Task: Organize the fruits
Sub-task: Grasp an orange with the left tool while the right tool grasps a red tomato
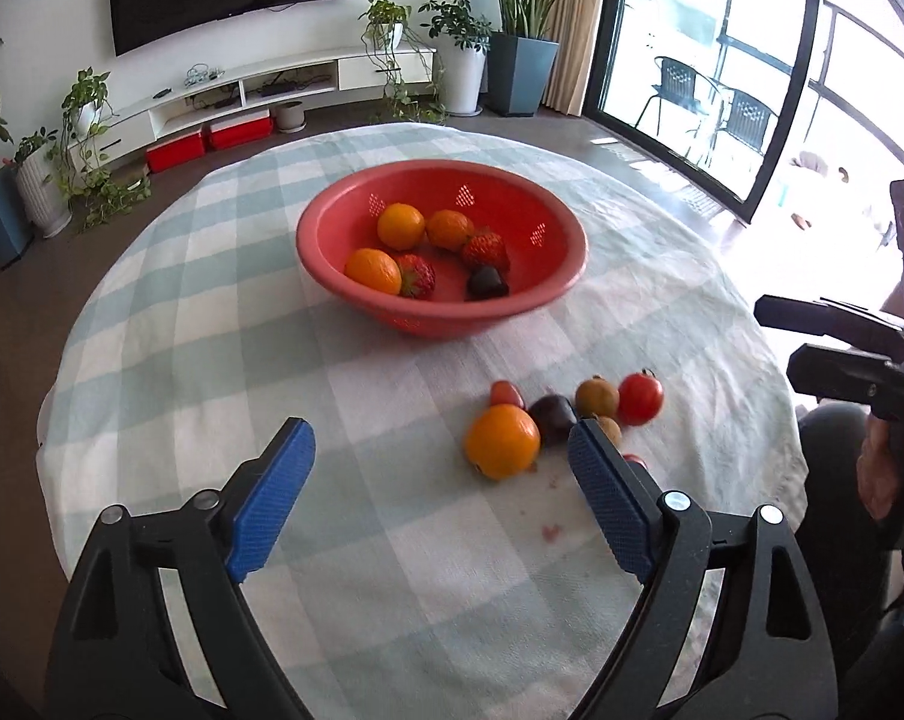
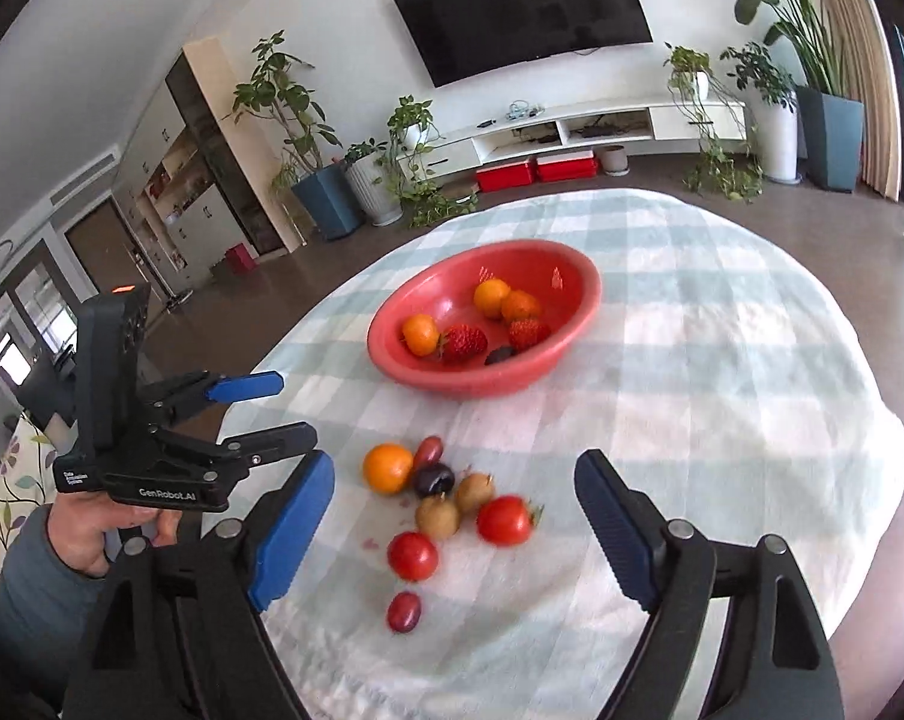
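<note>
A red bowl [image 1: 332,222] [image 2: 392,324] sits mid-table holding oranges, strawberries and a dark plum. Loose fruit lies on the cloth nearer me: an orange [image 1: 502,441] [image 2: 387,468], a dark plum [image 1: 552,417] [image 2: 434,479], kiwis [image 2: 438,516], tomatoes [image 2: 504,519] [image 1: 640,398] and a red grape [image 2: 404,611]. My left gripper [image 1: 440,450] is open and empty, its right finger beside the orange; it also shows in the right wrist view [image 2: 284,414]. My right gripper [image 2: 454,474] is open and empty above the loose fruit; it also shows in the left wrist view [image 1: 775,336].
The round table has a green-and-white checked cloth [image 1: 212,360] [image 2: 721,390]. Small red stains [image 1: 550,531] mark the cloth near me. Beyond the table are potted plants, a TV stand and a glass door.
</note>
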`<state>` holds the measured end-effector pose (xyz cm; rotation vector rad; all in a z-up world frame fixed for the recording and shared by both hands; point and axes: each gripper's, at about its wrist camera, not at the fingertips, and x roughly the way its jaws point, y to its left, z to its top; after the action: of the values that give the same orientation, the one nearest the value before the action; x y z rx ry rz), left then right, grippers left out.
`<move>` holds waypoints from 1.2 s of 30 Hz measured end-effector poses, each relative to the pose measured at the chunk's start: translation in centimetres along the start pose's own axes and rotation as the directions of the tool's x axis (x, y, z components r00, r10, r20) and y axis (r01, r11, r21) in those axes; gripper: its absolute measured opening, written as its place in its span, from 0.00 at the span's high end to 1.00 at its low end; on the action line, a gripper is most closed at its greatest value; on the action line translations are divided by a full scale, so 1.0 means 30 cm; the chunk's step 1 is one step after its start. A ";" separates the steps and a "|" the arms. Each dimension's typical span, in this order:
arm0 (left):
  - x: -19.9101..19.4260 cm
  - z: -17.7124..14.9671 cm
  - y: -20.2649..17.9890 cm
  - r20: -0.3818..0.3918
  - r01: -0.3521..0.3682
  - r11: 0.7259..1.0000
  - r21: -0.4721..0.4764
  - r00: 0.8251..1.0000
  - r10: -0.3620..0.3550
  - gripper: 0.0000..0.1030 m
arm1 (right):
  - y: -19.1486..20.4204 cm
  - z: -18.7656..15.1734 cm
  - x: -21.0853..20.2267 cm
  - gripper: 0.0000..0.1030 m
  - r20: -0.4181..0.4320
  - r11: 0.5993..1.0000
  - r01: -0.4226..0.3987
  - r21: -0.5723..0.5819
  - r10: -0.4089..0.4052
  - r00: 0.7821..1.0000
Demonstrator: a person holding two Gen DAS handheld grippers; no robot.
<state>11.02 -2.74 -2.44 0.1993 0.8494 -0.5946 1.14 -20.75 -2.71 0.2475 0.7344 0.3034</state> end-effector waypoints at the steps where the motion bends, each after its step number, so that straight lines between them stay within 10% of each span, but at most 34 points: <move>1: -0.003 -0.018 -0.016 -0.004 0.005 1.000 0.009 1.000 -0.005 0.16 | 0.016 -0.030 -0.008 0.18 -0.003 1.000 0.015 -0.009 -0.015 1.000; 17: 0.071 -0.040 -0.067 -0.071 0.032 0.992 0.121 0.997 -0.024 0.17 | 0.117 -0.200 0.043 0.31 -0.089 0.990 0.103 -0.099 -0.111 0.990; 36: 0.312 0.023 -0.066 -0.249 0.183 0.956 0.230 0.961 -0.124 0.58 | 0.060 -0.173 0.048 0.31 -0.100 0.993 0.099 -0.057 -0.105 0.989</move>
<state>15.13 -8.52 -8.92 0.4431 1.0213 -0.8389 -1.75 -17.97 -6.73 0.1452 0.8375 0.2387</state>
